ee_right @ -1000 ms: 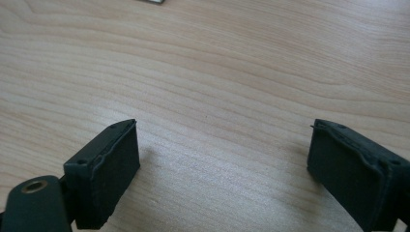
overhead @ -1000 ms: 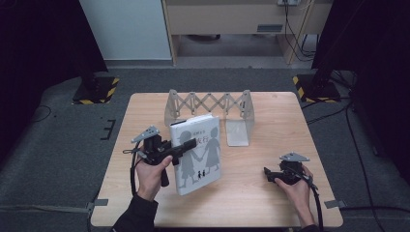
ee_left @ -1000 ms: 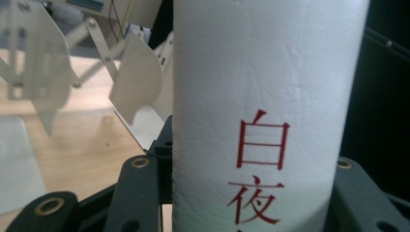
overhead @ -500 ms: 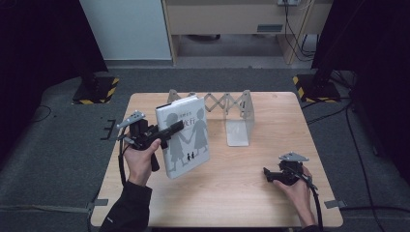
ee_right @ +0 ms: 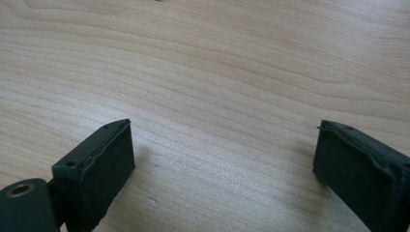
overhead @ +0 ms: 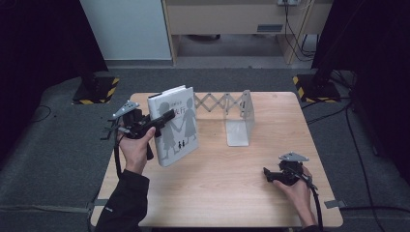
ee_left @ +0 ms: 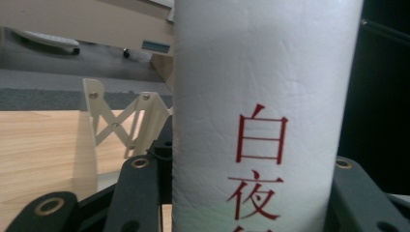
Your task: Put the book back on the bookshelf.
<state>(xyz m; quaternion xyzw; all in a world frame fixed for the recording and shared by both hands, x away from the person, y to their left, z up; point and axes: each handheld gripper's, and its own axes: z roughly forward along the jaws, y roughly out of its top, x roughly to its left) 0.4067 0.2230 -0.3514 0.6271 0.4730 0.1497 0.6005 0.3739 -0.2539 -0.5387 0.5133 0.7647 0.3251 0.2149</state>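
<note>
The white book (overhead: pixel 174 123) is held upright clear of the bench (overhead: pixel 222 193), its spine clamped in the left hand-held gripper (overhead: pixel 162 121). Risk: it pivots, slips, or strikes the folding bookend rack (overhead: pixel 227 108). The right hand-held gripper (overhead: pixel 268 175) rests wide, empty.

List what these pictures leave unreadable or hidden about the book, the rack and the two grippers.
- Book: left gripper view cuts the red spine title off at the bottom edge.
- Book cover: high view, small print too small to read.
- Left gripper: high view, the far jaw is hidden behind the book.
- Accordion rack: high view, the book covers its left end.
- Right gripper: high view, too small to judge the jaws; its own view shows them apart over bare table.
</note>
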